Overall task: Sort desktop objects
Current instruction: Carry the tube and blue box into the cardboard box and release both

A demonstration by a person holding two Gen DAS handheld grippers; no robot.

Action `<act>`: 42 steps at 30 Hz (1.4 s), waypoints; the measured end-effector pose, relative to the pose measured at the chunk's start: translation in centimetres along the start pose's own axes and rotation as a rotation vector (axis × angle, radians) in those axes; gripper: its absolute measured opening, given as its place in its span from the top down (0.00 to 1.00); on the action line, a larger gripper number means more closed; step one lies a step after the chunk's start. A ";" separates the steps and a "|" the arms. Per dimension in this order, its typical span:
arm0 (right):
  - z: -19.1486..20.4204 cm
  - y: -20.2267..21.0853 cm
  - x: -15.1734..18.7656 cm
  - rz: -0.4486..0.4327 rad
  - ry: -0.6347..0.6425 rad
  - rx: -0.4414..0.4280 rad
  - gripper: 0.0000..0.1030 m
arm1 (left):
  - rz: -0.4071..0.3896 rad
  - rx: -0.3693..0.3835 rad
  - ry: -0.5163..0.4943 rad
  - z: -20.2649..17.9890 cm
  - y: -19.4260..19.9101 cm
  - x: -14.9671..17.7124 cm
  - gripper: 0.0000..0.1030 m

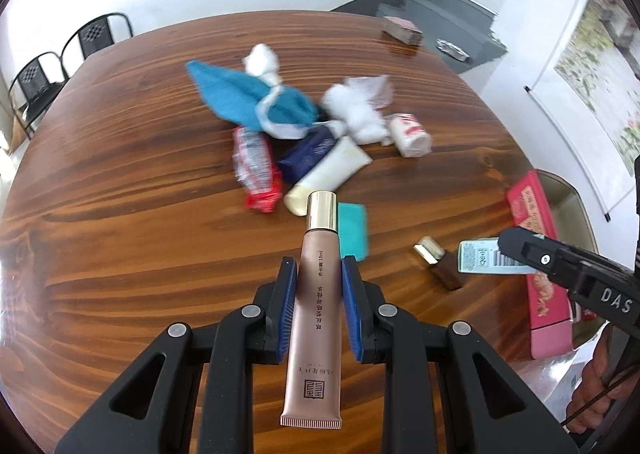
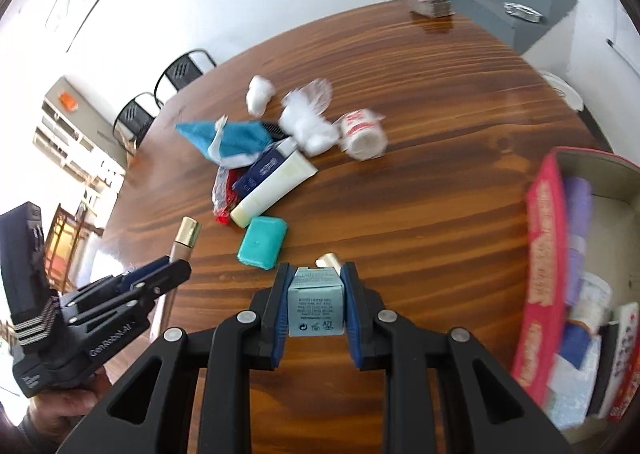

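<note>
Currently both grippers are carrying items, so the step in hand looks like the transfer toward storage. The left gripper [image 1: 319, 274] is pinching a rose-beige tube [image 1: 313, 318] with a gold cap, its blue pads pressed on the tube's sides, cap pointing at 12 o'clock over the wooden table [image 1: 120, 193]. The right gripper [image 2: 316, 282] is clamping a small pale-blue carton [image 2: 316, 304], end face toward the camera. A pink box [image 2: 538, 278], open and already holding packets, is sitting at about 3 o'clock in the right wrist view. The unsorted pile, including a cream tube [image 2: 272, 189], a teal soap case [image 2: 262, 242] and a blue cloth [image 2: 230, 139], is lying at 12 o'clock. A small brown bottle [image 1: 438, 266] is lying near the box. Next move probably calls for swinging the carton over the box opening and releasing it there; the tube likely follows.
</note>
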State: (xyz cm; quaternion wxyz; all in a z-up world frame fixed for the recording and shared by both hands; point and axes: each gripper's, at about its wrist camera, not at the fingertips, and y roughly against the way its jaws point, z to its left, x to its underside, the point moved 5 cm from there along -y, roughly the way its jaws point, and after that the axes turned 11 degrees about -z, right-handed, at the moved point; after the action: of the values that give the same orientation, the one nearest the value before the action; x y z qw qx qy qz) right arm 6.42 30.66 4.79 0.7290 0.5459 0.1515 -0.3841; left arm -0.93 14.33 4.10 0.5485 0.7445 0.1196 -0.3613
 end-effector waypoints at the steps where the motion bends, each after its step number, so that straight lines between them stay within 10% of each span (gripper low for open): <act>1: -0.3 0.6 -0.3 -0.010 -0.008 0.006 0.74 | -0.002 0.007 -0.009 -0.7 0.0 -0.1 0.76; 15: -11.7 9.5 -1.0 -0.173 -0.143 0.177 0.74 | -0.028 0.209 -0.193 -15.6 0.0 -0.7 0.76; 31: -18.6 12.1 2.3 -0.130 -0.206 0.283 0.73 | 0.043 0.470 -0.337 -29.4 0.1 1.2 0.75; 42: -18.9 11.5 2.3 -0.135 -0.224 0.279 0.43 | 0.011 0.368 -0.373 -28.6 0.1 1.2 0.59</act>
State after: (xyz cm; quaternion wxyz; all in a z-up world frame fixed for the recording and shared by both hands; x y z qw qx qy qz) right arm 20.05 48.30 4.38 0.6310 0.5840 0.0509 -0.5081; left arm 11.58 39.83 7.25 0.4183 0.7528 -0.0555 -0.5052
